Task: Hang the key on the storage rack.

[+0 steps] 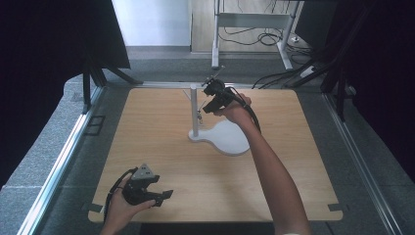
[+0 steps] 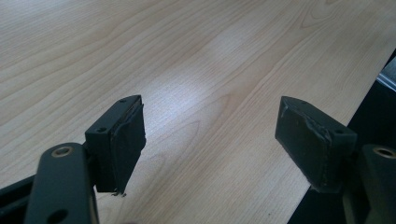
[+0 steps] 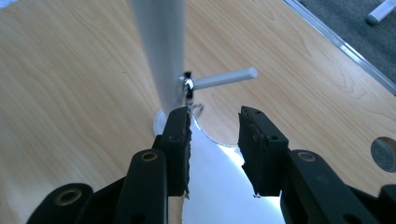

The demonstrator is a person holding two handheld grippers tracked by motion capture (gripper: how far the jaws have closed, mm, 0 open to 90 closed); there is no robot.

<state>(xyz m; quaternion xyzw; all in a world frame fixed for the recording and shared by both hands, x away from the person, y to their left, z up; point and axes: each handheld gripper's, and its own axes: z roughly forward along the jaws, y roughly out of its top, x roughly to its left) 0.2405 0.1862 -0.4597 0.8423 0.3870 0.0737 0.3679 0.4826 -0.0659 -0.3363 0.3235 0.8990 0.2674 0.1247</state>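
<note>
A white stand rises from the middle of the table: an upright post on a flat curved base. A short white peg sticks out sideways from the post, and a small metal ring or clip hangs where the two meet. My right gripper hovers just right of the post, jaws apart, nothing between them, the tips close below the clip. My left gripper rests low near the table's front left, jaws wide open over bare wood.
The wooden table sits inside a metal frame. A round hole marks the tabletop near one edge. Beyond the far edge, cables lie on the floor by a white frame leg.
</note>
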